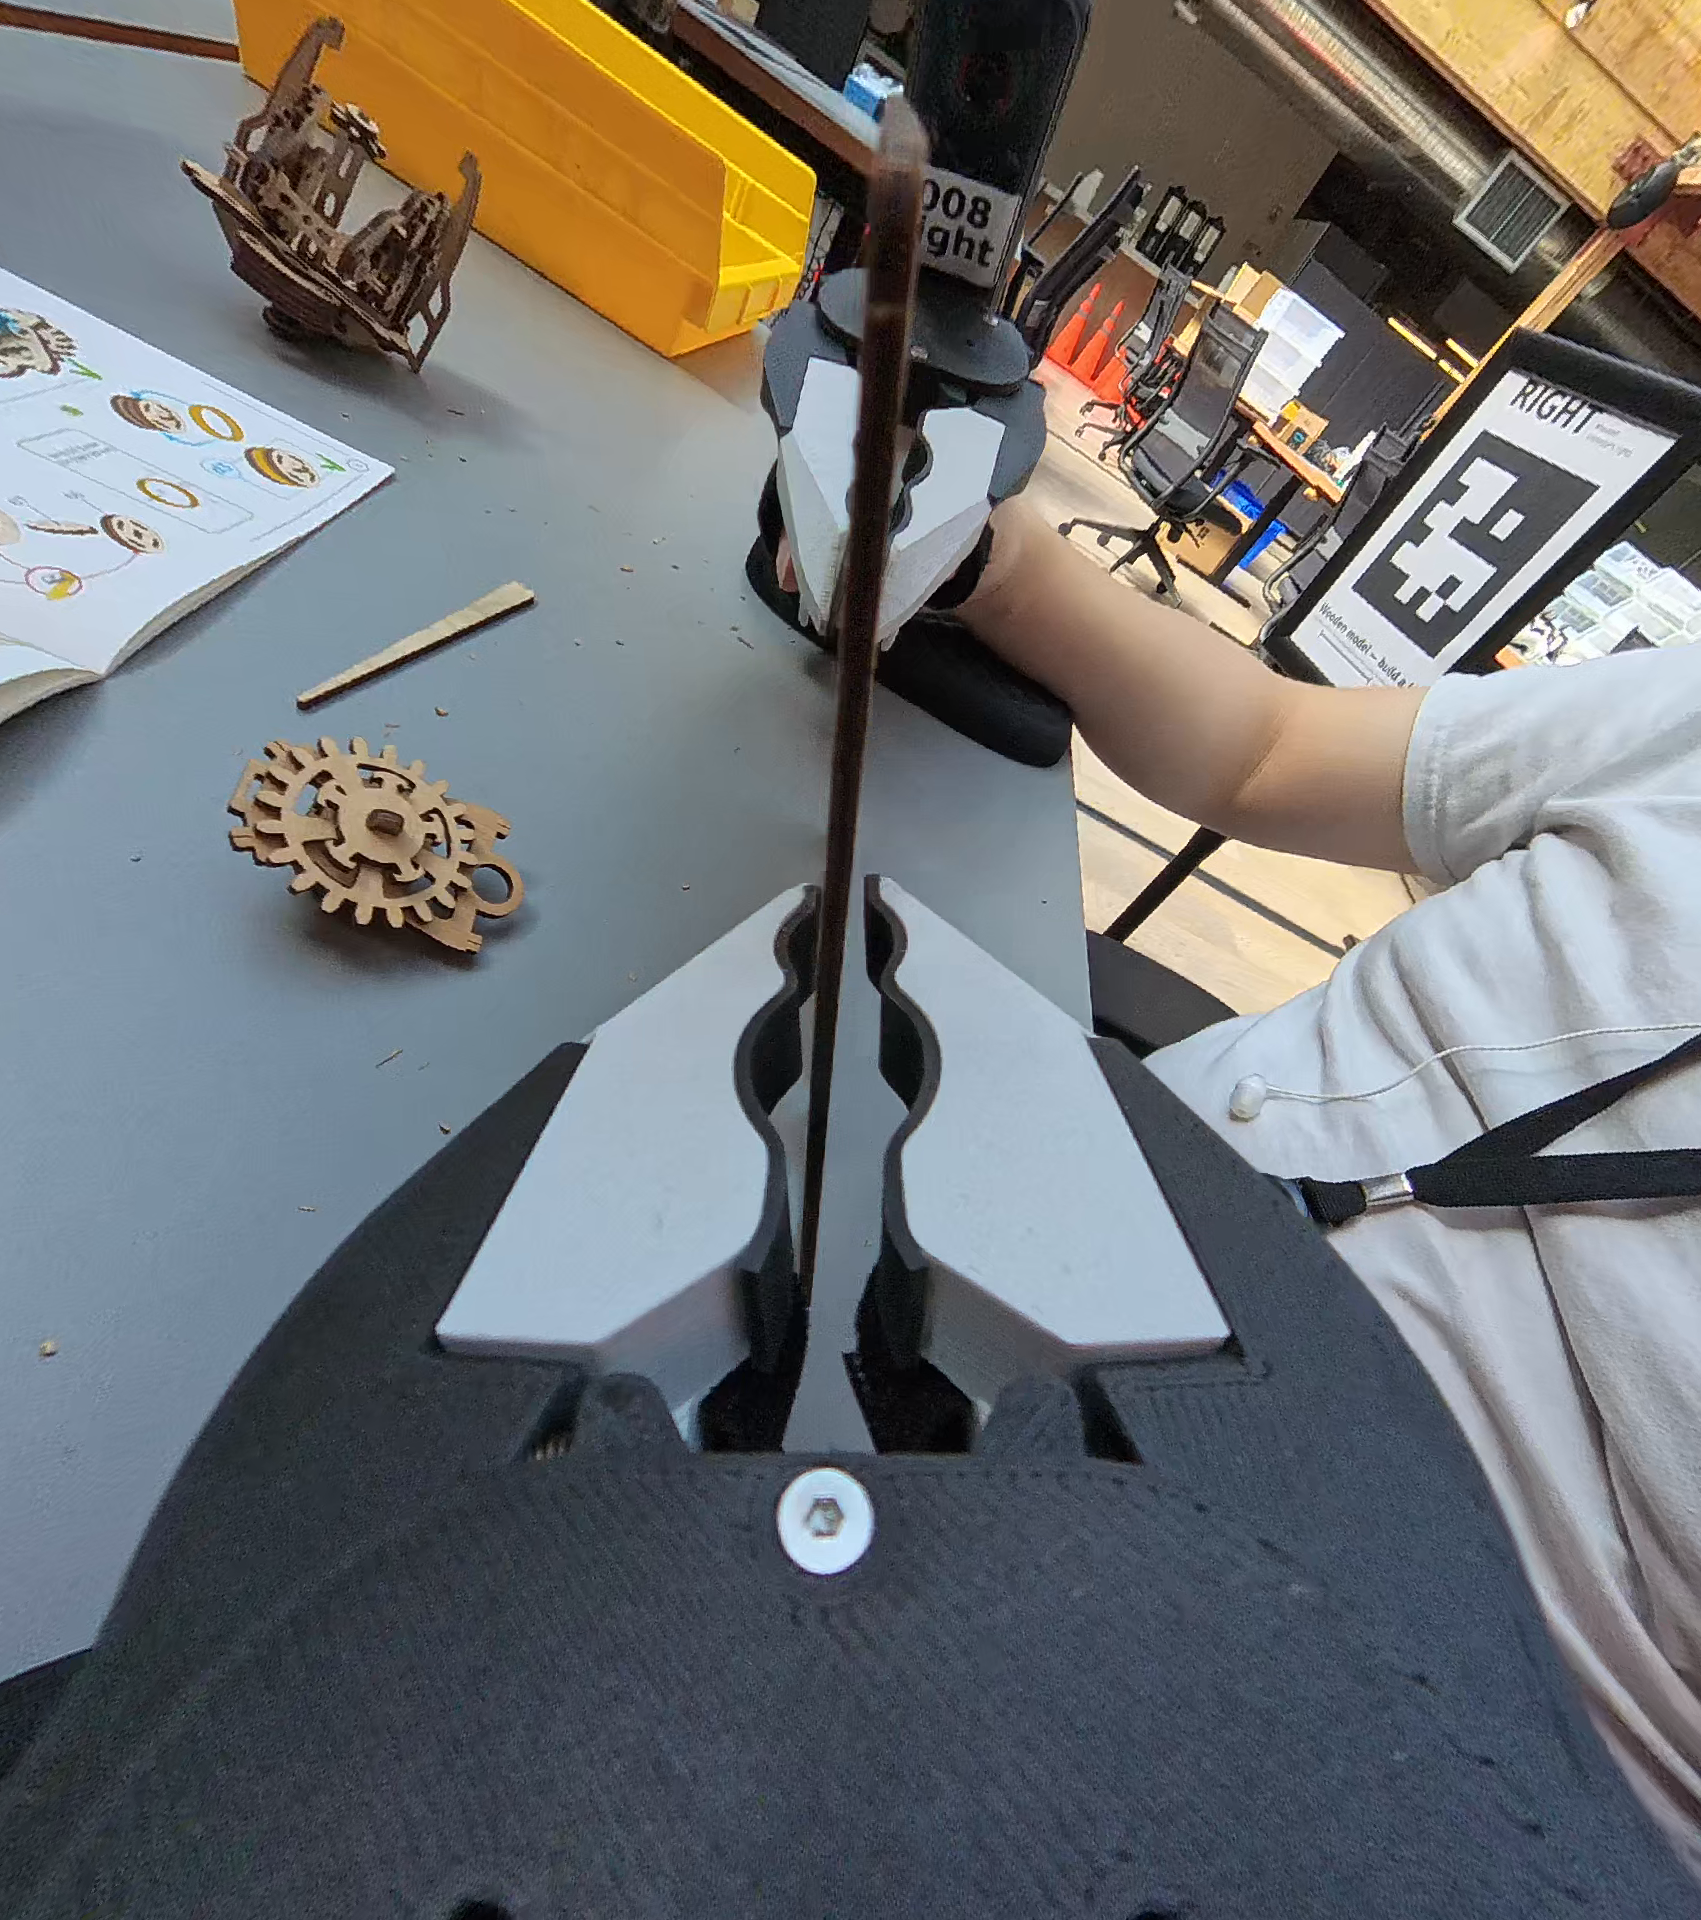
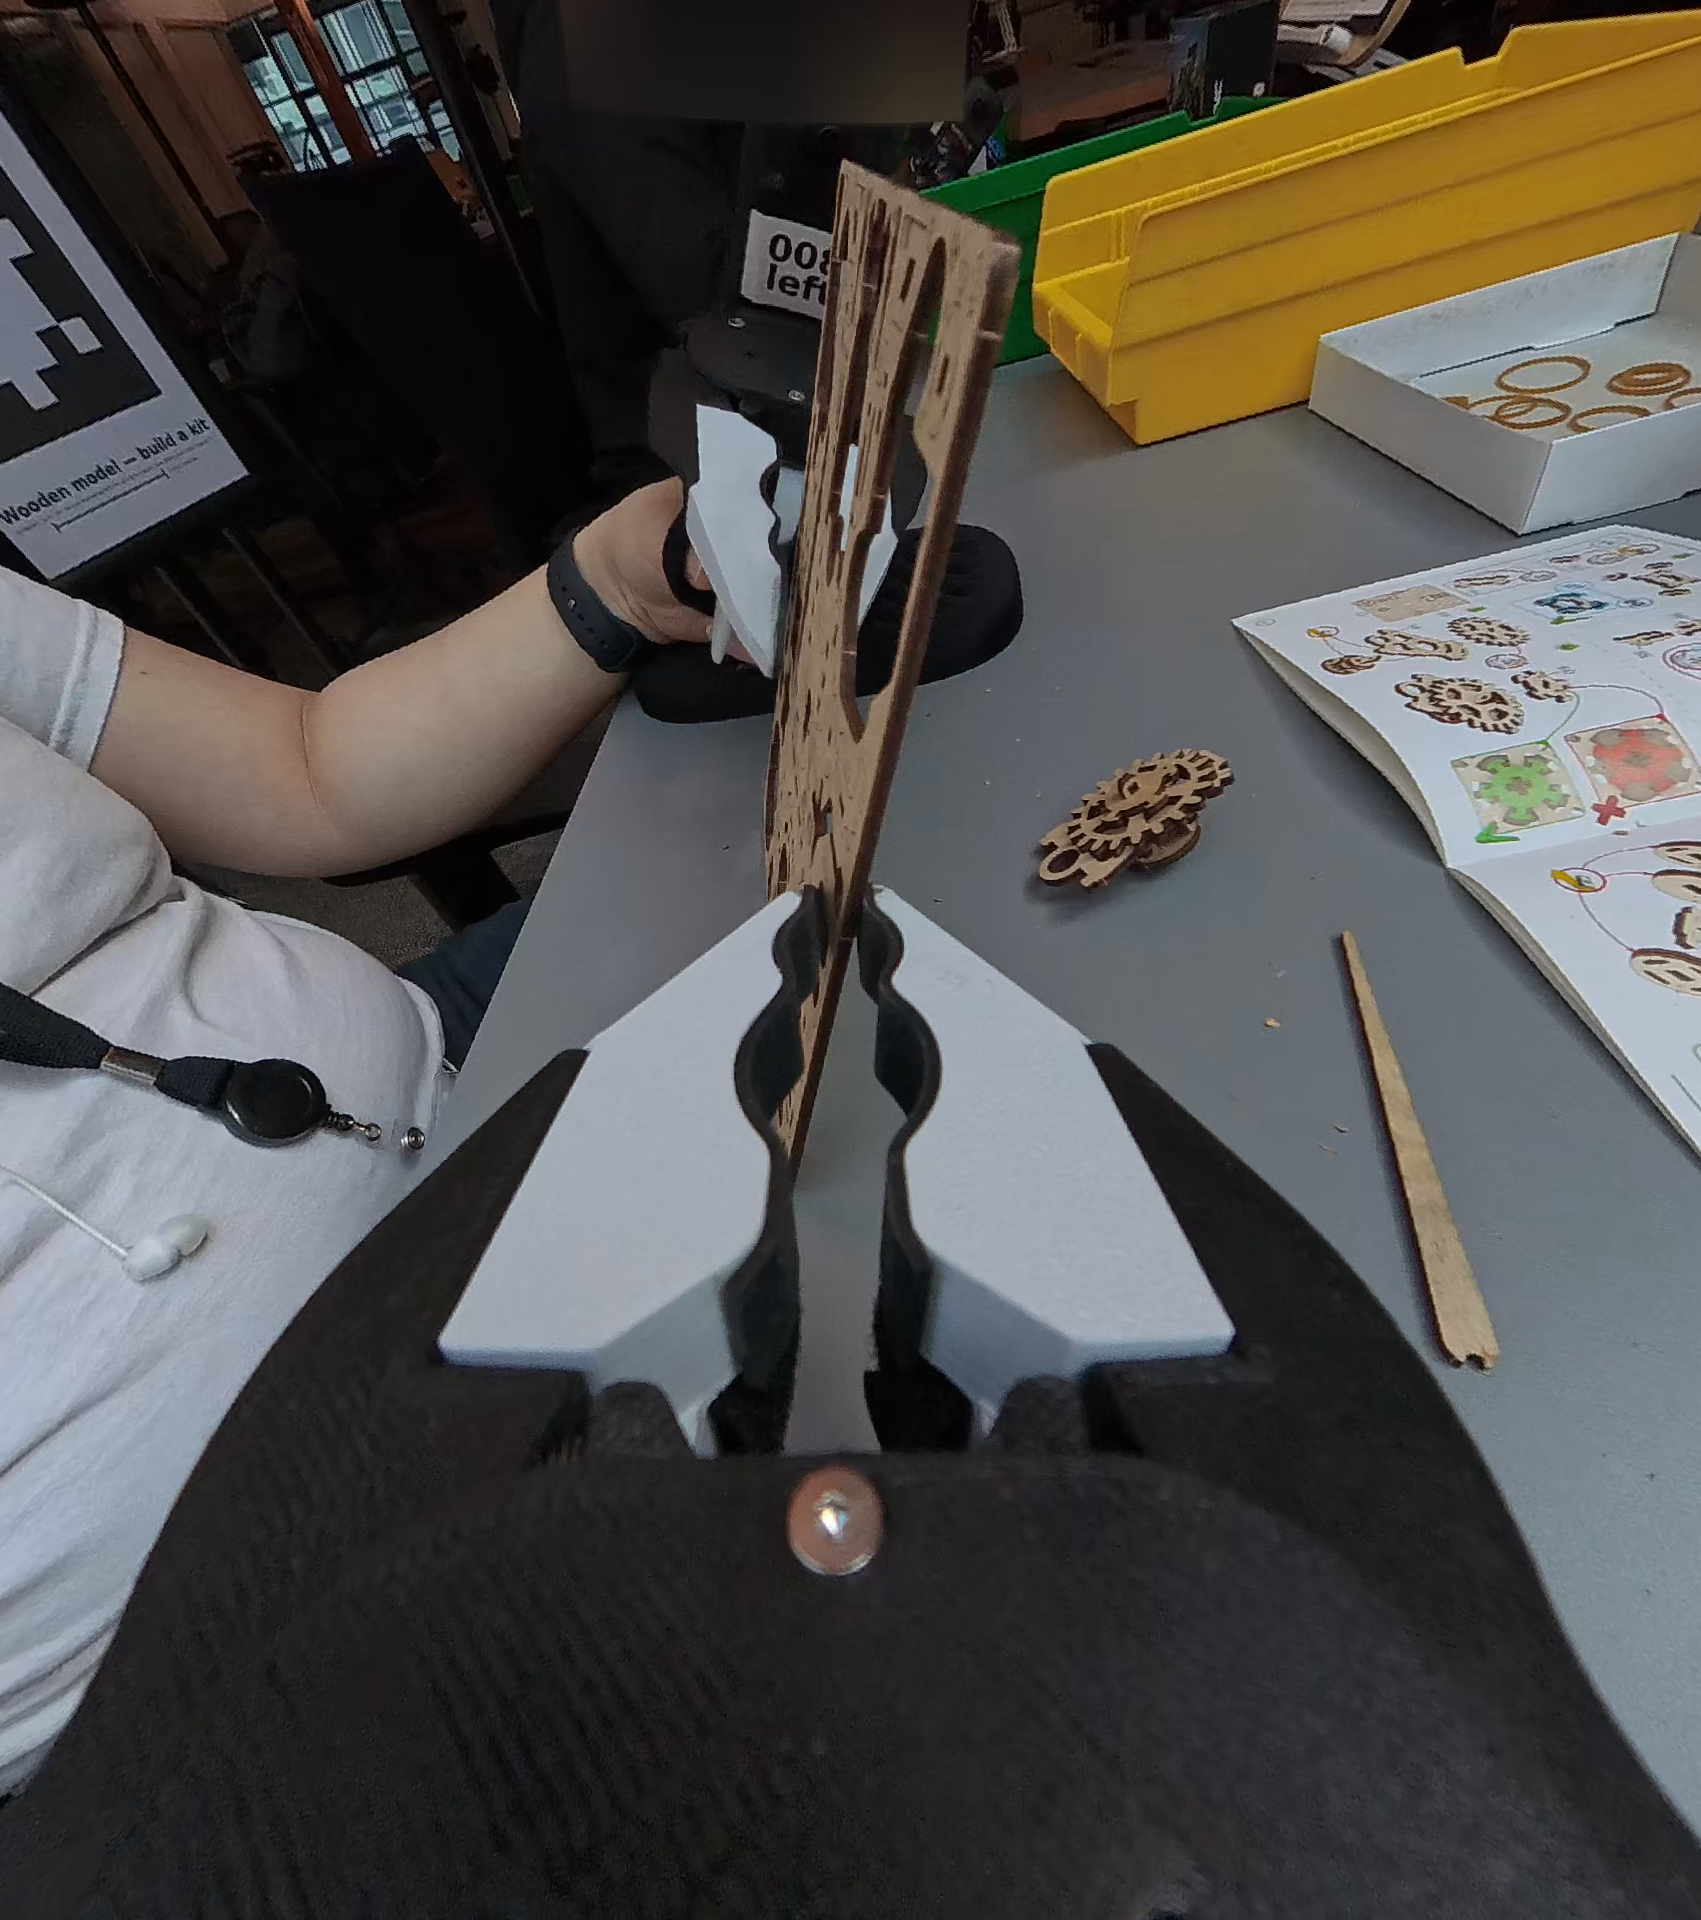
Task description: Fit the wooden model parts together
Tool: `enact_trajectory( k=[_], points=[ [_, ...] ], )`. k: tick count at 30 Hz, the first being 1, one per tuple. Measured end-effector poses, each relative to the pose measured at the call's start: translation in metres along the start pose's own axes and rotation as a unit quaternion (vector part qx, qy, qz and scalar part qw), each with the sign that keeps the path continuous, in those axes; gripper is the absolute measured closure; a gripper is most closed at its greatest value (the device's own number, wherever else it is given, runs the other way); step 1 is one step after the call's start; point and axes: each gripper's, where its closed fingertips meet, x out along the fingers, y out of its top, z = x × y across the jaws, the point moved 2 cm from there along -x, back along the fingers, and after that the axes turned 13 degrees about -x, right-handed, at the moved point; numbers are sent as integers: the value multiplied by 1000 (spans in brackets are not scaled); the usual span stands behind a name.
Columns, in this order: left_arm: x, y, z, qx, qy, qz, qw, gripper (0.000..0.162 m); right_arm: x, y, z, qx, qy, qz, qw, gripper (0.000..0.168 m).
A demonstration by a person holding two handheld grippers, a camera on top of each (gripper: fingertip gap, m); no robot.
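Observation:
A thin laser-cut wooden parts sheet (image 2: 877, 520) stands on edge above the grey table (image 2: 1189, 1039), held between both grippers. It shows edge-on in the left wrist view (image 1: 851, 623). My left gripper (image 1: 841, 894) is shut on one end of it. My right gripper (image 2: 838, 899) is shut on the other end. Each gripper also shows facing the other: the right one (image 1: 851, 613) and the left one (image 2: 794, 634). A wooden gear assembly (image 1: 373, 836) lies flat on the table, also seen in the right wrist view (image 2: 1132, 816). A partly built wooden model (image 1: 337, 239) stands farther back.
A tapered wooden stick (image 1: 415, 644) lies loose near an open instruction booklet (image 1: 46, 468). A yellow bin (image 2: 1397, 208) and a white box of wooden rings (image 2: 1552, 416) stand at the back. A person's arm (image 2: 358, 748) and a framed marker sign (image 1: 1490, 520) are at the table's edge. The gap from one gripper's tips to the other's is roughly 9 cm. My right gripper's tips are some 25 cm from the partly built wooden model (image 1: 337, 239).

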Motion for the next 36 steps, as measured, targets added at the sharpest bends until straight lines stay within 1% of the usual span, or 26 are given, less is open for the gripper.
enact_trajectory(
  k=[3,5,7,10,12,16,22,25,28,30,32,33,36],
  points=[
    [-16,17,2,-31,-37,74,996,154,-2,0,-2,2,-6,4,1000,164],
    [-30,29,2,-53,-59,135,988,156,-4,-1,-1,4,-15,6,1000,164],
    [-38,35,0,-62,-65,170,981,159,-6,-1,-1,6,-23,11,1000,164],
    [-34,31,2,-42,-49,157,985,159,-8,-1,-2,8,-26,17,999,164],
    [-30,28,3,-33,-40,145,988,152,-9,-2,-2,9,-29,19,999,164],
    [-30,28,2,-33,-37,144,988,160,-9,-2,-2,17,-26,26,999,164],
    [-30,28,-2,-49,-39,143,988,161,-8,-5,-1,24,-23,23,999,163],
    [-31,28,-3,-49,-36,146,987,162,-7,-5,0,29,-20,26,999,161],
    [-30,28,-3,-48,-32,143,988,162,-10,-2,2,33,-28,38,998,154],
    [-30,28,-3,-47,-29,143,988,162,-13,1,6,37,-43,50,997,148],
    [-30,28,-3,-45,-28,143,988,162,-18,4,15,42,-71,64,995,140],
    [-30,28,-3,-44,-28,143,988,162,-22,6,20,42,-88,70,993,139],
    [-30,28,-2,-42,-27,143,989,162,-44,24,44,2,-181,87,980,139]
  ],
)
